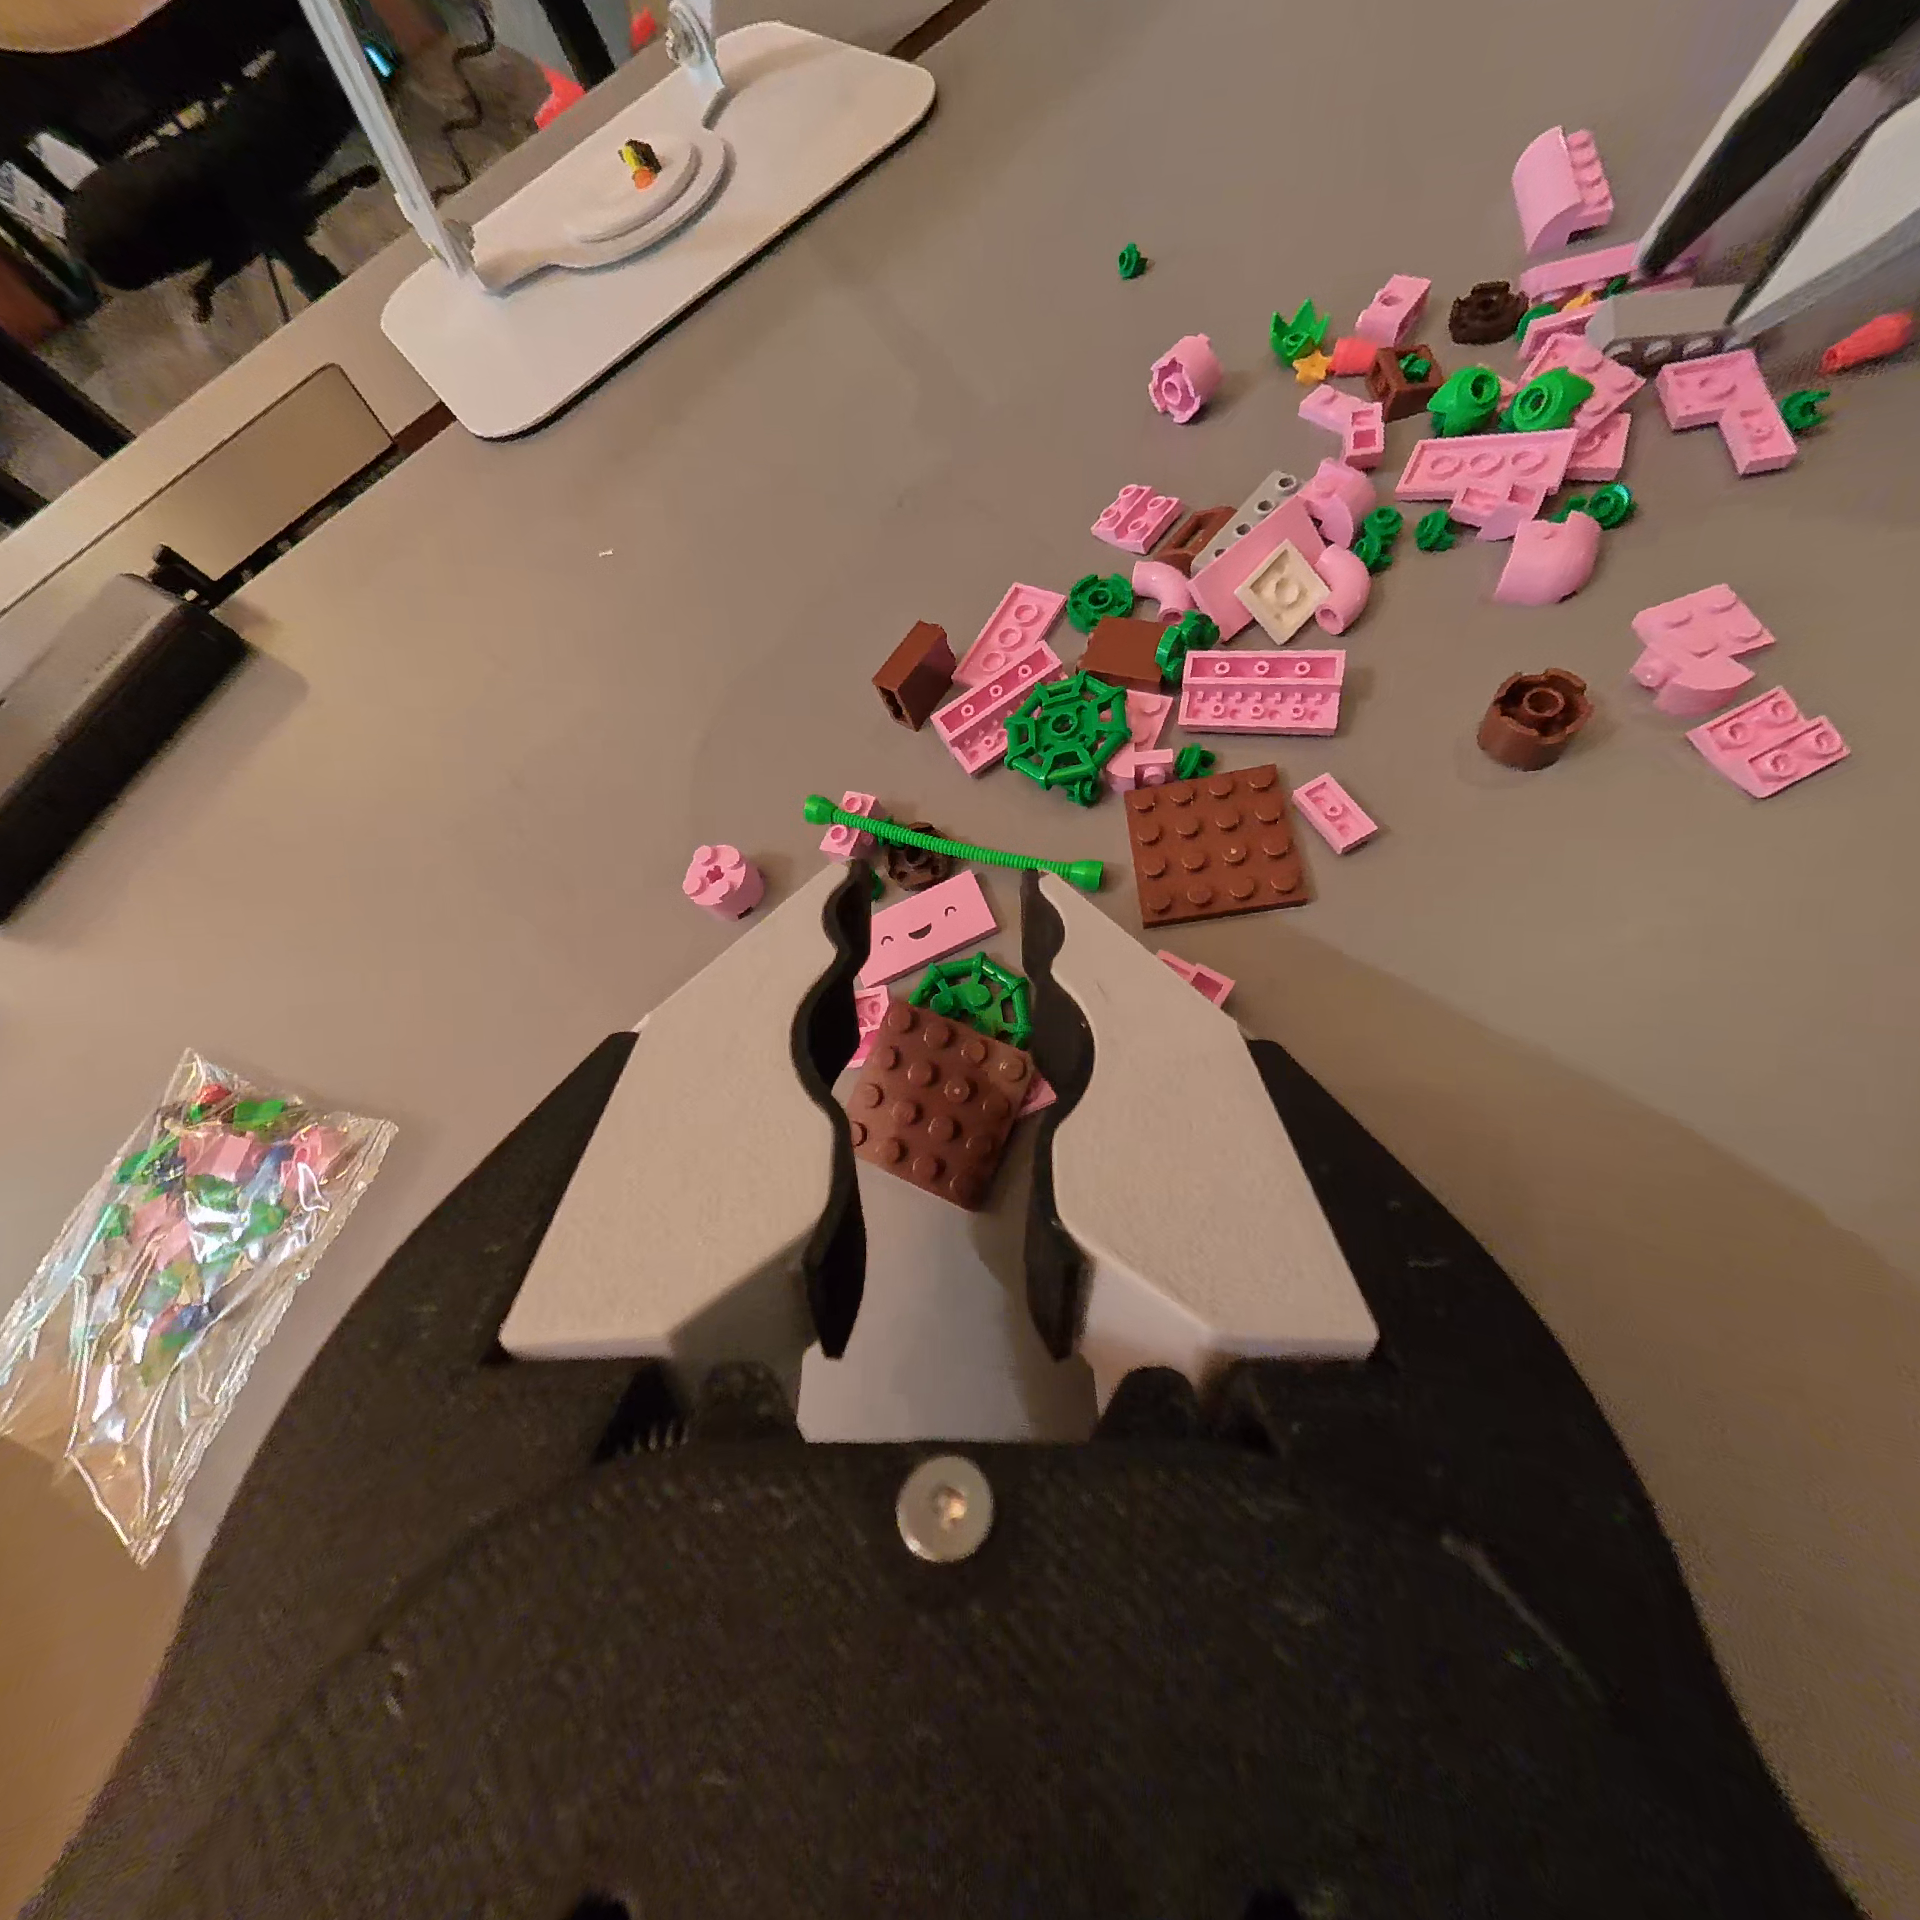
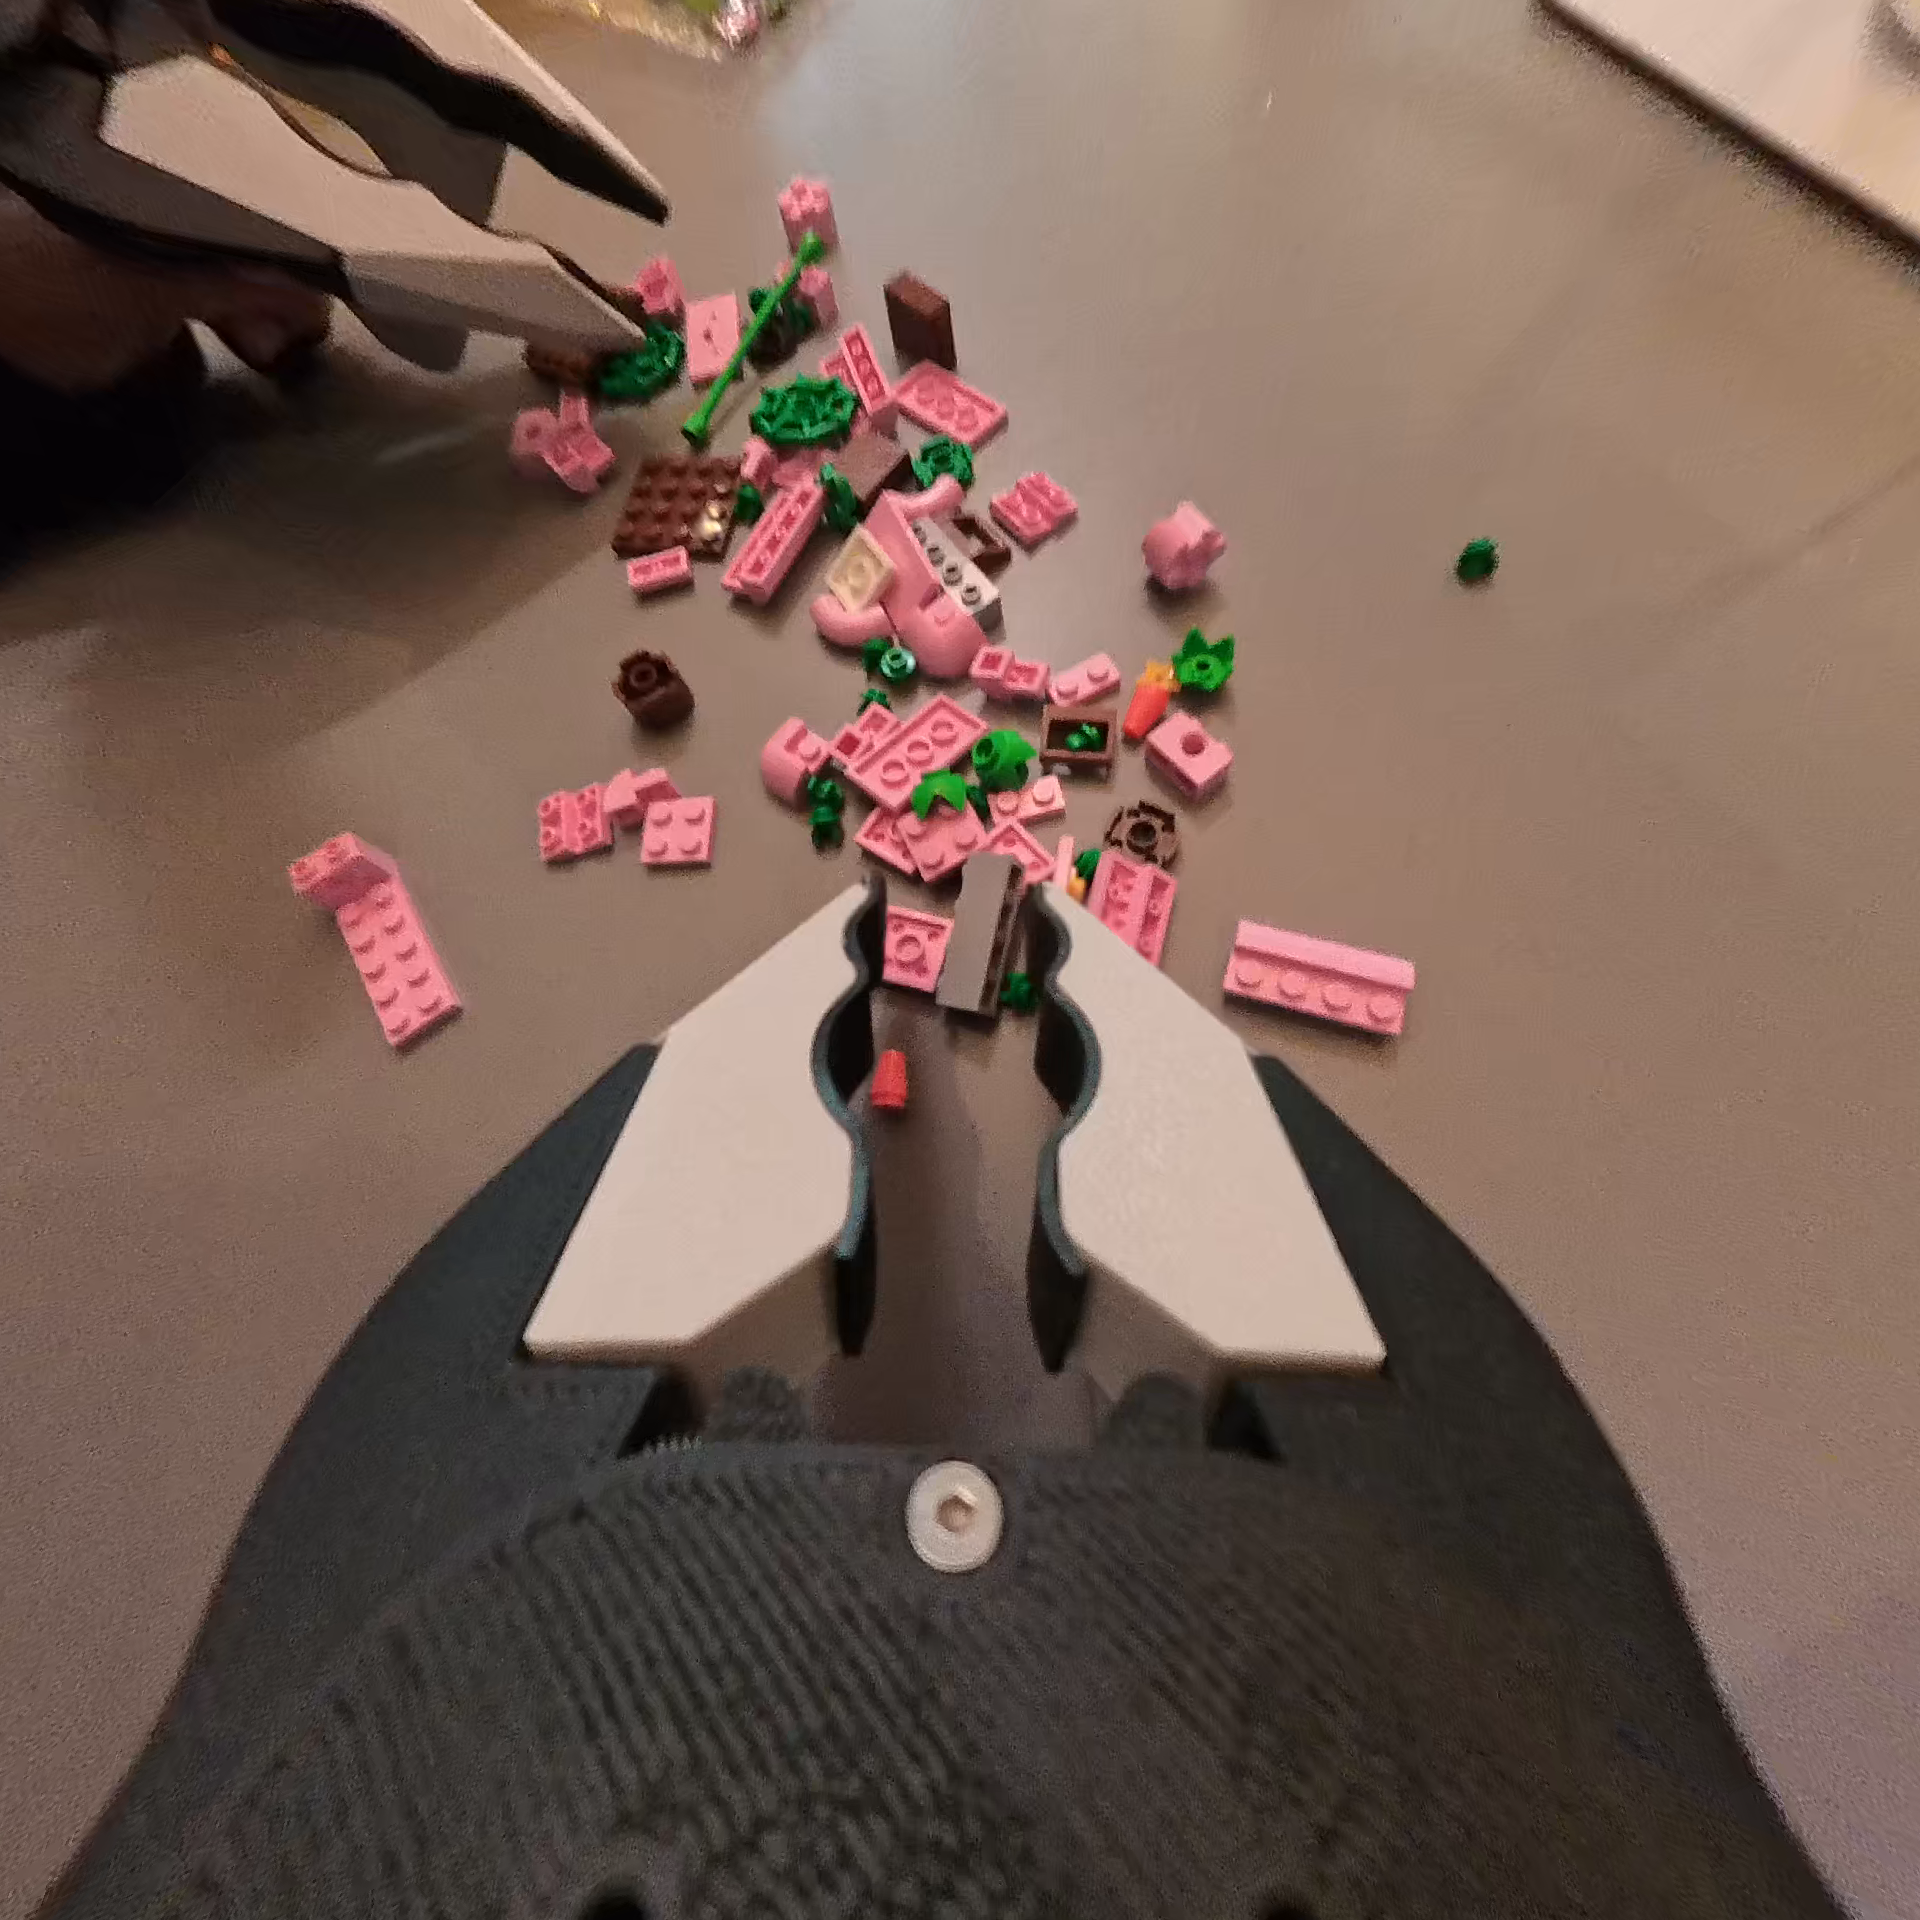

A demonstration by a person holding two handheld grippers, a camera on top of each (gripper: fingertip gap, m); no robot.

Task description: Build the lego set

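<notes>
Pink, green and brown lego pieces lie scattered on the grey table point(image 1: 520, 727). My left gripper point(image 1: 945, 883) is open and low over the near end of the pile. A brown 4x4 plate point(image 1: 940, 1107) sits tilted between its jaws and meets both pads; a pink smiley tile point(image 1: 930, 925) and a green web piece point(image 1: 977, 992) lie just ahead of it. My right gripper point(image 2: 951, 894) is open with a grey 1x4 brick point(image 2: 977, 945) between its fingertips, close to the right one, and a small red cone point(image 2: 888, 1081) between its fingers. Each gripper also shows in the other's view point(image 2: 644, 275) point(image 1: 1694, 291).
A second brown 4x4 plate point(image 1: 1216, 842) and a green flexible rod point(image 1: 951, 844) lie past my left fingertips. A clear bag of small pieces point(image 1: 177, 1288) lies at the left. A white stand base point(image 1: 665, 239) stands at the far left, by the table's edge. My right fingertips sit around 20 cm from my left ones.
</notes>
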